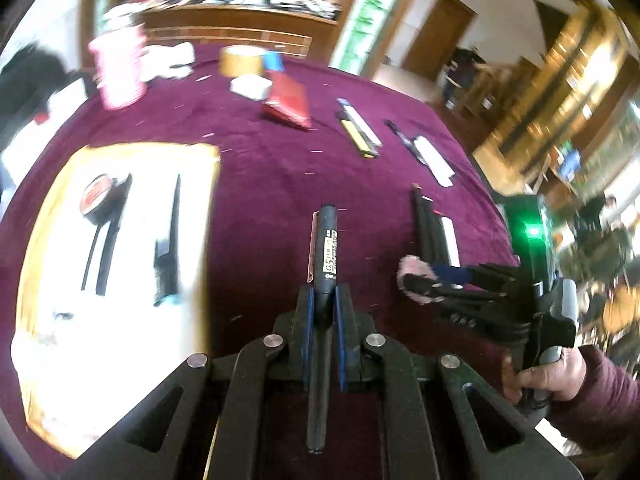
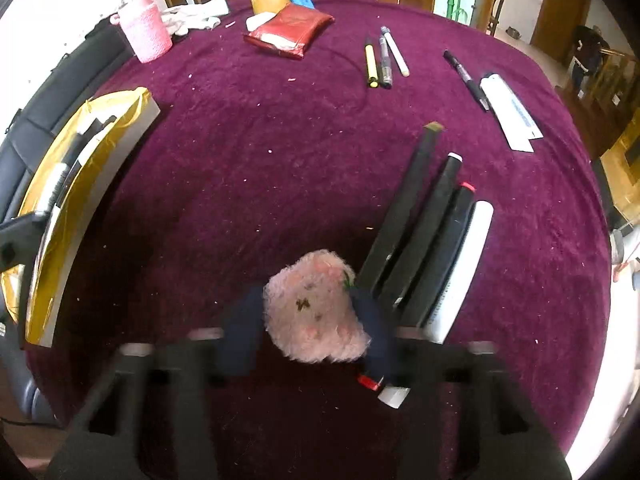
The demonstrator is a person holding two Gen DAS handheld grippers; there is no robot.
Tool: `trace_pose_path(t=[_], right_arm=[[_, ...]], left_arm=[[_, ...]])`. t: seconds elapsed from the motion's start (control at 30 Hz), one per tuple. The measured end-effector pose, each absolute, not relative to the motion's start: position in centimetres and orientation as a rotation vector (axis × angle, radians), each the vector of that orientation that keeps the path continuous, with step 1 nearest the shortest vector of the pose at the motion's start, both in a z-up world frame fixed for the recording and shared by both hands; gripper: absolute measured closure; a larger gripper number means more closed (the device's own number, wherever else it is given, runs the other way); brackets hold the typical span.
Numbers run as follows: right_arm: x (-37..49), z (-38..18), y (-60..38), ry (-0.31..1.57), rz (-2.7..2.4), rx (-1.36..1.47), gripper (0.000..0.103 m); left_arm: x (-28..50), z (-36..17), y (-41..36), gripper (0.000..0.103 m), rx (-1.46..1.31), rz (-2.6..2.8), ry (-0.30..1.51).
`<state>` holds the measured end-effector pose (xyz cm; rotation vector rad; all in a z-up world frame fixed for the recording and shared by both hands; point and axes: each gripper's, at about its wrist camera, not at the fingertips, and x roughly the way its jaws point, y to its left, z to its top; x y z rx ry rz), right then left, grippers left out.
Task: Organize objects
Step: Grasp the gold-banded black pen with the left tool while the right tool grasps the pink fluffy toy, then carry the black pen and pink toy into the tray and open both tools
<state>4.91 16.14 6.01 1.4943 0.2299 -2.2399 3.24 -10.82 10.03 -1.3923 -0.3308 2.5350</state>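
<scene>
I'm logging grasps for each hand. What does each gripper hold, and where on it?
The left gripper clamps a black pen around mid-barrel. The right gripper holds a pink fluffy item by its sides.

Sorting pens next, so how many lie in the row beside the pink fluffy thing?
4, side by side: long black stick, white-tipped black marker, red-tipped black marker, white pen. More may be hidden.
</scene>
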Motion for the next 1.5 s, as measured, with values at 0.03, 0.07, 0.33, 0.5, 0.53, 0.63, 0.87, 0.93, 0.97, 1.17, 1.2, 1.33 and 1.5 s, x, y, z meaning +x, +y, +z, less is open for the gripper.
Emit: trace_pose_path(t=[0.03, 0.07, 0.33, 0.5, 0.53, 0.63, 0.87, 0.93, 0.97, 1.17, 1.2, 1.33, 1.5], right_arm=[[4.8, 6.0, 16.2, 0.220, -2.243, 1.498, 0.071], [4.8, 6.1, 16.3, 0.207, -2.246, 1.505, 0.071], [5.3, 8.6, 15.4, 0.037, -2.229, 1.502, 0.072], [6.7, 11.1, 11.8, -0.007, -2.186, 1.443, 0.072], [7.0, 11.6, 10.8, -0.012, -2.171, 1.433, 0.072], [8.1, 12.4, 7.7, -0.012, -2.120, 1.412, 0.071], [9.9, 12.4, 1.3, -0.040, -2.004, 1.407, 0.071], [10.3, 12.3, -0.3, -0.047, -1.977, 1.411, 0.071], [10.5, 12.1, -1.2, -0.051, -1.962, 1.415, 0.071], [11.1, 10.7, -4.2, -0.054, -1.915, 1.455, 0.071], [11.2, 10.4, -4.7, -0.051, -1.909, 1.464, 0.071], [11.6, 9.1, -6.1, -0.024, -1.889, 1.491, 0.071], [12.1, 7.3, -8.0, 0.050, -1.860, 1.532, 0.071]], left_arm=[[3.5, 10.0, -11.8, 0.095, -1.400, 2.558, -0.343], [3.7, 10.0, -12.6, 0.095, -1.406, 2.574, -0.358], [5.3, 9.2, -20.4, 0.095, -1.482, 2.704, -0.483], [4.6, 8.3, -24.6, 0.095, -1.534, 2.735, -0.520], [4.6, 8.3, -25.0, 0.095, -1.542, 2.740, -0.510], [3.0, 7.6, -26.4, 0.095, -1.593, 2.740, -0.466], [-0.4, 5.2, -28.4, 0.095, -1.692, 2.684, -0.358], [-0.8, 4.8, -28.2, 0.095, -1.709, 2.656, -0.324], [-1.1, 4.4, -28.2, 0.095, -1.717, 2.637, -0.315], [-2.2, 3.7, -28.9, 0.095, -1.743, 2.603, -0.283], [-2.3, 3.6, -29.1, 0.094, -1.751, 2.602, -0.287], [-2.6, 3.1, -29.9, 0.078, -1.780, 2.560, -0.338], [-1.7, 5.2, -30.5, 0.066, -1.709, 2.547, -0.396]])
